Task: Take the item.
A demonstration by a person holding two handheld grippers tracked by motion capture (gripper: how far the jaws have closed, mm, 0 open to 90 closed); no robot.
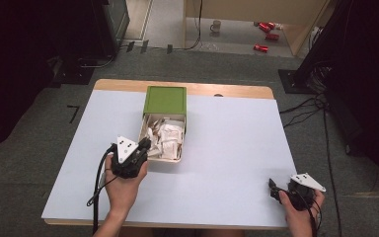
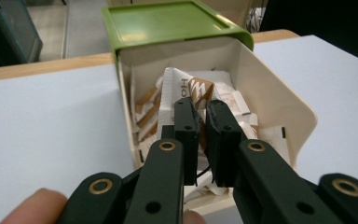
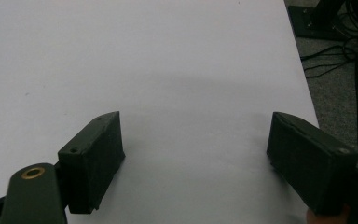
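Observation:
An open cream box (image 1: 163, 158) with a green lid (image 1: 166, 100) standing at its far end sits on the white table (image 1: 237, 143), holding several white and brown paper packets (image 1: 168, 136). My left gripper (image 1: 143, 144) is at the box's near left corner. In the left gripper view its jaws (image 2: 204, 114) stand close together, shut on one packet (image 2: 186, 86) that sticks up behind them over the box (image 2: 270, 93). My right gripper (image 1: 272, 190) rests near the table's front right corner, open, with bare table between its fingers (image 3: 193, 149).
The table's wooden edge (image 1: 128, 85) runs along the far side. Cables (image 1: 306, 106) lie on the grey floor to the right. A mug (image 1: 216, 25) and red cans (image 1: 266, 27) lie on the floor far behind the table.

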